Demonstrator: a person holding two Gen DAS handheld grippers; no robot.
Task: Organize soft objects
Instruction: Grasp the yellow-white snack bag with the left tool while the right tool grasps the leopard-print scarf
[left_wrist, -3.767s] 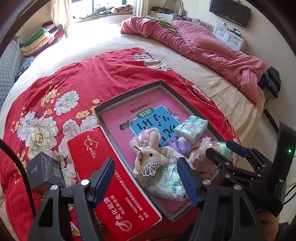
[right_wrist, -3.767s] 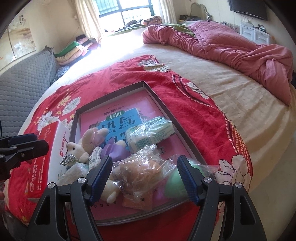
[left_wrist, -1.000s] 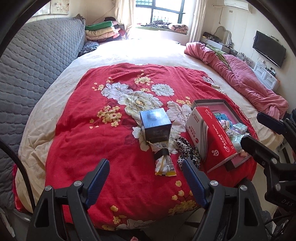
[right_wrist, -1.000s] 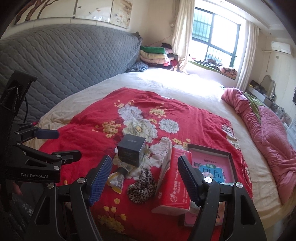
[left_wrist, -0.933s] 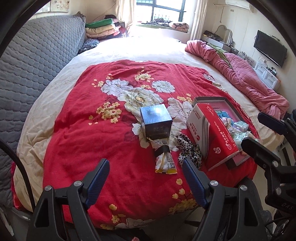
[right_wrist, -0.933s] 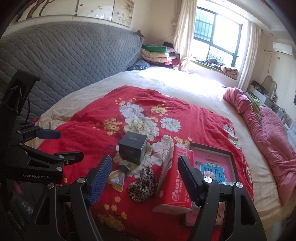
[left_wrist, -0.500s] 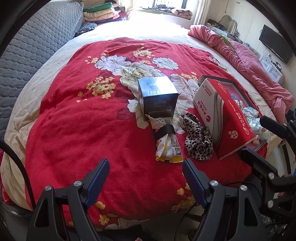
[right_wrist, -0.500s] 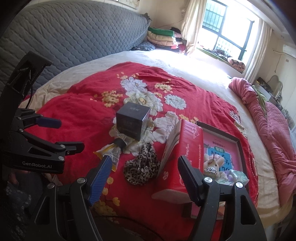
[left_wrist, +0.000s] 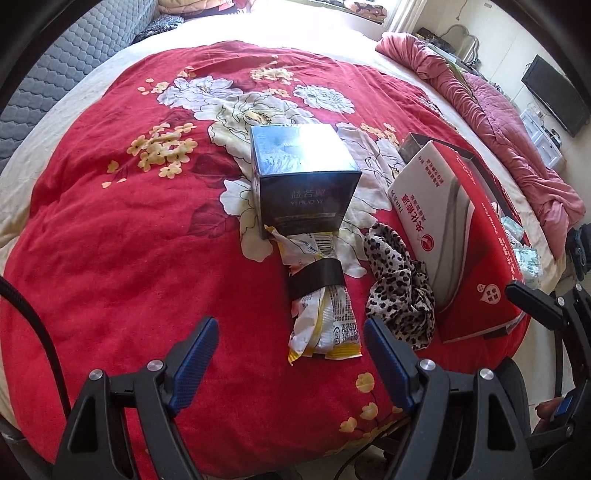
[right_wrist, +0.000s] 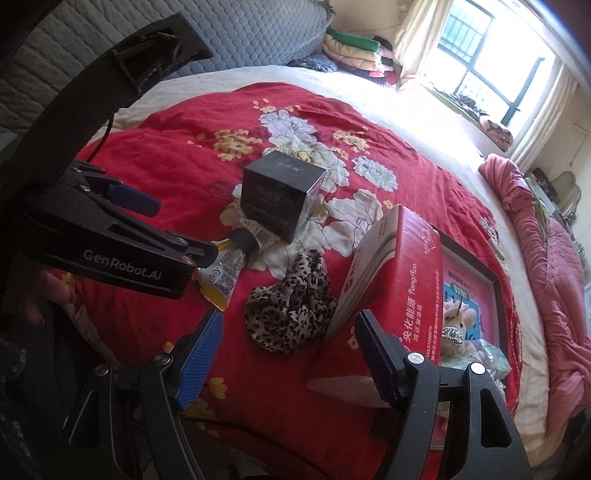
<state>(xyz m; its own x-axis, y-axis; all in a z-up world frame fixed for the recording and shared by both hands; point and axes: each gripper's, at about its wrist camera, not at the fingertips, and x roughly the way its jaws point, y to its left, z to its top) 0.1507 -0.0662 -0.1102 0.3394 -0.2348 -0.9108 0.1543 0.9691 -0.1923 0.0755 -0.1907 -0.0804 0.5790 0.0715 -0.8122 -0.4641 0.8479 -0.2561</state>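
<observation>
Both claws have dropped toward the near edge of the bed (left_wrist: 55, 122) over the last second; the view that took in the whole red floral blanket (left_wrist: 122, 229) is now filled by the cluster of items near its edge. Left claw (left_wrist: 291, 354): jaws wide, nothing between them, poised over the yellow snack packet (left_wrist: 325, 314), which has a dark band round its middle and its far end touching the dark cube box (left_wrist: 303, 184). Right claw (right_wrist: 291, 350): jaws wide, empty, lined up on the leopard-print fabric piece (right_wrist: 291, 306). That fabric lies crumpled on the blanket, just beside the packet and against the tilted red tissue box (right_wrist: 402, 280). The box leans on the rim of the shallow tray (right_wrist: 495, 295), where a plush bunny (right_wrist: 458, 325) and small soft packs already sit on a pink book. Earlier frames had both claws over that tray; they are now over the loose pile instead. Judgement: the leopard fabric is the next soft thing to collect, and the descent sets up a pick. The tilted box crowds the fabric's right side, so the right claw's outer finger may nudge it.
</observation>
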